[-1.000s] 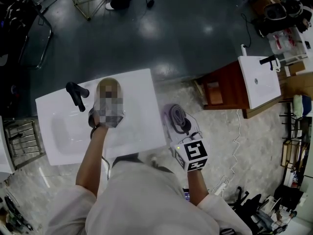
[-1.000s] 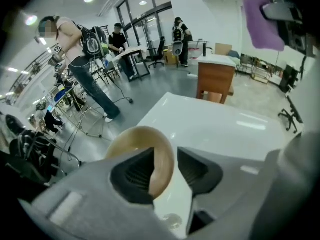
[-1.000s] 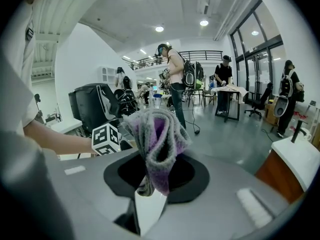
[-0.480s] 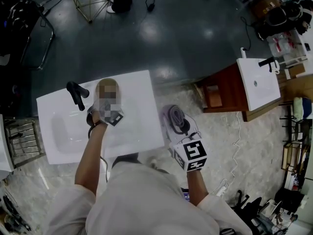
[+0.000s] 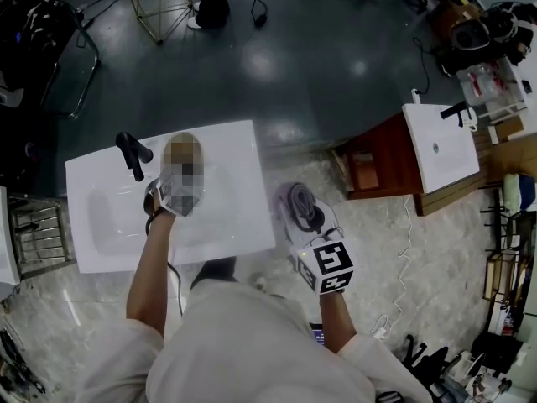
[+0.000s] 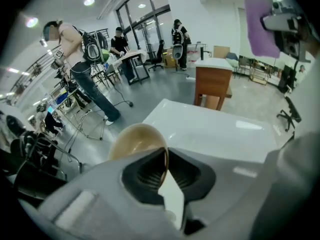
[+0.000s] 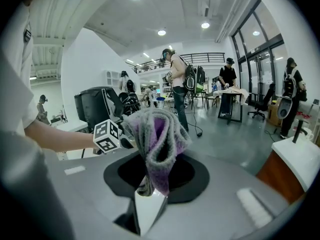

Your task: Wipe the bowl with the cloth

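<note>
Having just closed on the bowl [image 6: 133, 138], left gripper [image 6: 166, 155] hides its near part.

Two hand-held grippers are in play: the left hand-held gripper [image 6: 166, 159], whose jaws have just been closing with the rim of the bowl [image 6: 136, 140] between them, and the right hand-held gripper [image 7: 151, 181]. There is one bowl and one cloth [image 7: 159, 134]. Each gripper carries one marker cube [image 5: 327, 267], two in all. The head view shows two white worktops: one worktop at centre left [image 5: 239, 191] and a second worktop at the right edge [image 5: 445, 154]. Each has one black tap, the first tap [image 5: 132, 154] and the other tap [image 5: 458, 107]. In the upper left of the left gripper view, three people stand: one person [image 6: 75, 59], a second person [image 6: 120, 44] and a third person [image 6: 179, 34].
</note>
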A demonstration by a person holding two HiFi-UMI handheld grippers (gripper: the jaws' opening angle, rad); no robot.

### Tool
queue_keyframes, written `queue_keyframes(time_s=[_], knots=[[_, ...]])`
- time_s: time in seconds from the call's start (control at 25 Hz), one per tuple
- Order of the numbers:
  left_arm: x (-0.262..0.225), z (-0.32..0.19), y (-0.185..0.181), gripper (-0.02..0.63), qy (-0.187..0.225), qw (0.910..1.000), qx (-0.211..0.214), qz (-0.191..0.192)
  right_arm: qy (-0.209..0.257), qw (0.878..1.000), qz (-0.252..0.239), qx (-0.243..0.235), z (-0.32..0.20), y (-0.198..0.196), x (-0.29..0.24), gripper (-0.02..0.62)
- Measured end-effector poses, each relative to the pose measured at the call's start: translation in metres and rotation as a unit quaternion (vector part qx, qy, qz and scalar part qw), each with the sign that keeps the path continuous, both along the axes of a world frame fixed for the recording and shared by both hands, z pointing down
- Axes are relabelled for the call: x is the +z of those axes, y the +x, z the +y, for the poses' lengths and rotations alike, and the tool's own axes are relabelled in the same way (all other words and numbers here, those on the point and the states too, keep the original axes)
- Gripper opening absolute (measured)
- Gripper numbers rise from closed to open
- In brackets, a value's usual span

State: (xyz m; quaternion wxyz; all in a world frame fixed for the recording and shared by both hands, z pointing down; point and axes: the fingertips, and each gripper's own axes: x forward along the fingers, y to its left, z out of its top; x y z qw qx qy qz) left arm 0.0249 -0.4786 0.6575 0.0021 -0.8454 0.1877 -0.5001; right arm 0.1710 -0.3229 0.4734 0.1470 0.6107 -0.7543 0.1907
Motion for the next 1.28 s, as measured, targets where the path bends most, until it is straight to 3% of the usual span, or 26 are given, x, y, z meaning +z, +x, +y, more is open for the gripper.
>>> queue_keyframes(time_s=[0.16,0.32,0.68,0.8,1.0,1.28], knots=[[-0.017,0.021,0.006,0.017,-0.004,0.9989,-0.007,0.047,0.007,1.0,-0.001,-0.007,0.012,0.004,-0.003,0.098],[-0.042,0.043,0.015,0.017,-0.013,0.9924,-0.029,0.119,0.013,1.0,0.001,-0.016,0.024,0.008,-0.006,0.098],[-0.091,0.088,0.017,0.015,-0.035,0.9651,-0.082,0.246,0.027,0.999,0.001,-0.039,0.049,0.002,-0.016,0.098],[-0.102,0.105,0.017,0.015,-0.037,0.959,-0.084,0.268,0.03,0.998,0.001,-0.053,0.054,-0.004,-0.016,0.098],[-0.124,0.139,0.014,0.015,-0.069,0.9389,-0.076,0.329,0.035,0.996,-0.004,-0.084,0.063,-0.021,-0.021,0.098],[-0.158,0.185,0.003,0.015,-0.092,0.92,-0.046,0.378,0.043,0.985,-0.003,-0.17,0.073,-0.062,-0.035,0.098]])
